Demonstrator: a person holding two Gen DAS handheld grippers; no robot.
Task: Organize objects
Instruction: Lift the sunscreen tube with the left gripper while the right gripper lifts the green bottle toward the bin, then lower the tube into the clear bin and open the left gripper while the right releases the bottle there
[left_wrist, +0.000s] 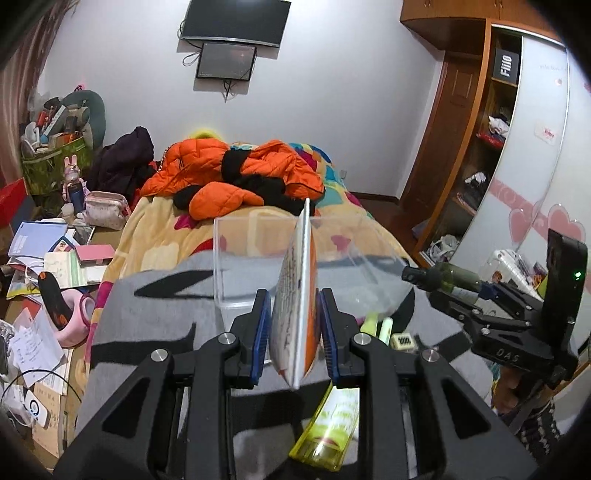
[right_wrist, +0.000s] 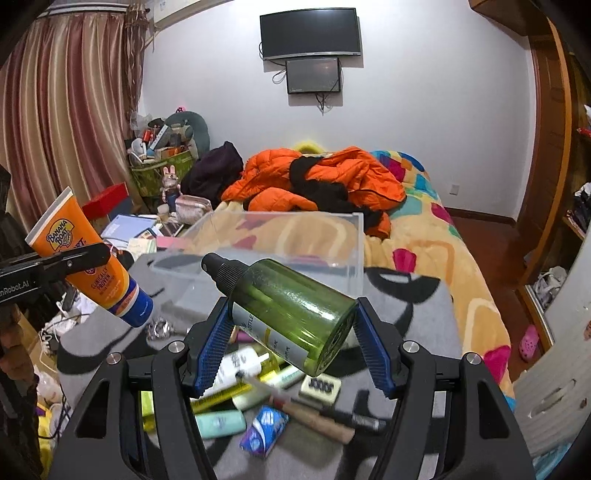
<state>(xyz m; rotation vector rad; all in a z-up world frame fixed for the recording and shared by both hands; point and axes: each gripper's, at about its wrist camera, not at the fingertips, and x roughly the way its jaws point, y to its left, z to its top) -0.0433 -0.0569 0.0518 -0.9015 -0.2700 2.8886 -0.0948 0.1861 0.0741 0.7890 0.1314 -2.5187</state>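
Observation:
My left gripper (left_wrist: 295, 325) is shut on an orange sunscreen tube (left_wrist: 295, 295), held edge-on with its crimped end up. From the right wrist view the same tube (right_wrist: 92, 266) hangs cap-down at the left. My right gripper (right_wrist: 291, 328) is shut on a green spray bottle (right_wrist: 291, 306) lying tilted across the pads, its black nozzle pointing up and left. That bottle (left_wrist: 454, 278) shows at the right of the left wrist view. A clear plastic box (right_wrist: 280, 243) stands open on the grey blanket just beyond both grippers. Several toiletries (right_wrist: 255, 391) lie scattered under the right gripper.
An orange jacket (right_wrist: 325, 177) lies heaped on the colourful bedspread (right_wrist: 443, 240) behind the box. A cluttered desk with books and a pink case (left_wrist: 59, 251) stands to the left. A wardrobe (left_wrist: 480, 147) stands at the right. A yellow-green tube (left_wrist: 332, 428) lies under the left gripper.

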